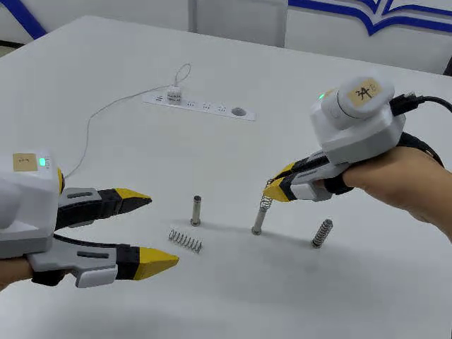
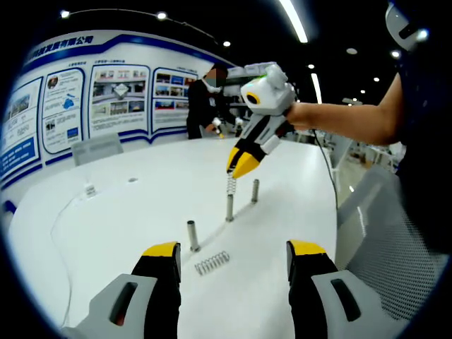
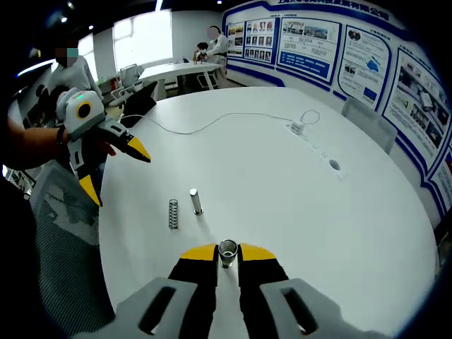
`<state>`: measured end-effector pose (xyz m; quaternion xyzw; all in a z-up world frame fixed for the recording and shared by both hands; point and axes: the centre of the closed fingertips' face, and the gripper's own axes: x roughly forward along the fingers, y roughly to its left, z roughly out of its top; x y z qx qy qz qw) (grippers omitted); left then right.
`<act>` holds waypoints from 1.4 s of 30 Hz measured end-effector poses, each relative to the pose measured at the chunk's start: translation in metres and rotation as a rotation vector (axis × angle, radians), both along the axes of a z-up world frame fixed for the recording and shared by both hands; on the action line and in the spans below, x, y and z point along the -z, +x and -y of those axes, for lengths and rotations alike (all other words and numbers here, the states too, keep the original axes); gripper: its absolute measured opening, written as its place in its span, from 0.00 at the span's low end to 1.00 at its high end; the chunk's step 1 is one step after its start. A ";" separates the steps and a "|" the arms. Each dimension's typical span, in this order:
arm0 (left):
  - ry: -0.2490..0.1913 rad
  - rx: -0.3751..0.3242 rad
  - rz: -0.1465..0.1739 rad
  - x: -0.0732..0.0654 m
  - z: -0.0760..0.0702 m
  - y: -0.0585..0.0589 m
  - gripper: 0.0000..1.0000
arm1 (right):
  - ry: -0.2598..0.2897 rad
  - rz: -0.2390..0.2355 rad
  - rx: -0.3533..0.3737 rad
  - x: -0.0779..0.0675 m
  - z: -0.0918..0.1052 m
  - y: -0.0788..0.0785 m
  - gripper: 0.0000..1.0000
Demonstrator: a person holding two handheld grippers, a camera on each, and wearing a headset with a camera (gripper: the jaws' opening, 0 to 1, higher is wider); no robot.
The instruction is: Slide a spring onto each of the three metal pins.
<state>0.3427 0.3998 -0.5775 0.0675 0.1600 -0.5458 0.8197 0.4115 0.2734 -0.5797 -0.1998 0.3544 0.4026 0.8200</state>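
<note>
Your right gripper (image 1: 271, 191) is clamped on a spring (image 1: 265, 203) just below its tips to drop it onto the middle pin (image 1: 258, 223); left gripper (image 1: 163, 231) fingers apart, loose spring (image 1: 185, 241) ahead.

Setting: an exhibition-style lab or office hall. Indicators: blue-trimmed wall display boards (image 3: 304, 49) carrying photos and text, ceiling strip lights (image 2: 293, 21), a large white round surface (image 1: 106, 70) with a power strip (image 1: 201, 106) on it, a mesh chair (image 2: 388, 247), people (image 3: 219, 49) standing at a second table (image 3: 169, 70)
</note>
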 end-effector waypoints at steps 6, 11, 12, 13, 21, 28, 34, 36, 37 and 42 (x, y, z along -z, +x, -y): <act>0.003 0.002 -0.006 0.002 0.000 0.000 0.61 | -0.003 -0.010 0.004 0.007 0.000 0.000 0.12; 0.002 0.007 -0.008 0.003 0.001 0.001 0.61 | -0.008 -0.015 0.006 0.015 0.000 0.001 0.12; 0.002 0.008 -0.008 0.003 0.001 0.001 0.61 | -0.011 -0.017 0.007 0.017 0.000 0.001 0.12; 0.002 0.008 -0.008 0.003 0.002 0.001 0.61 | -0.012 -0.017 0.007 0.019 0.000 0.000 0.12; 0.000 0.011 -0.008 0.003 0.002 0.001 0.61 | -0.019 -0.035 0.013 0.034 -0.001 0.001 0.12; 0.003 0.008 -0.010 0.003 0.001 0.001 0.61 | -0.020 -0.053 0.021 0.044 0.000 0.000 0.12; 0.002 0.008 -0.009 0.002 0.001 0.001 0.61 | -0.031 -0.065 0.022 0.052 0.001 0.000 0.12; 0.003 0.008 -0.009 0.002 0.001 0.001 0.61 | -0.034 -0.067 0.020 0.054 0.001 0.002 0.12; 0.003 0.007 -0.009 0.002 0.001 0.001 0.61 | -0.036 -0.069 0.021 0.055 0.001 0.002 0.12; 0.002 0.007 -0.008 0.002 0.001 0.000 0.61 | -0.049 -0.079 0.018 0.061 0.002 0.002 0.12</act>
